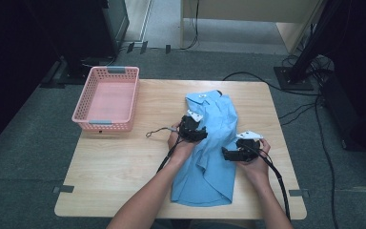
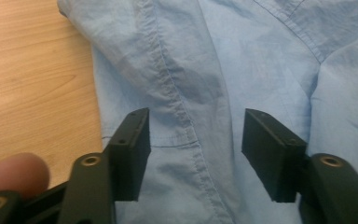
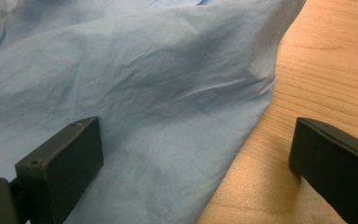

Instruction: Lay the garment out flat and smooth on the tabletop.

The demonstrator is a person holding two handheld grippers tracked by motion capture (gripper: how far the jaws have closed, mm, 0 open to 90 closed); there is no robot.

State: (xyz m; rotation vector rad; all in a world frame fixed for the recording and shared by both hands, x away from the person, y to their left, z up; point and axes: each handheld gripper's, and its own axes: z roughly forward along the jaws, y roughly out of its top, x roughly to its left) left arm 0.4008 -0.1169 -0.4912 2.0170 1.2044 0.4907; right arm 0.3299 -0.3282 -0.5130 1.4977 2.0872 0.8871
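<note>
A light blue shirt lies folded lengthwise on the wooden table, collar toward the far edge. My left gripper rests at the shirt's left edge, open, its jaws straddling a stitched seam of the shirt. At the shirt's right edge my right gripper is open wide, one jaw over the blue cloth and the other over bare wood. Neither pair of jaws holds anything.
A pink plastic basket stands empty at the table's far left corner. Black cables trail from both grippers toward the near edge. Beyond the table, stand bases and cables lie on grey carpet.
</note>
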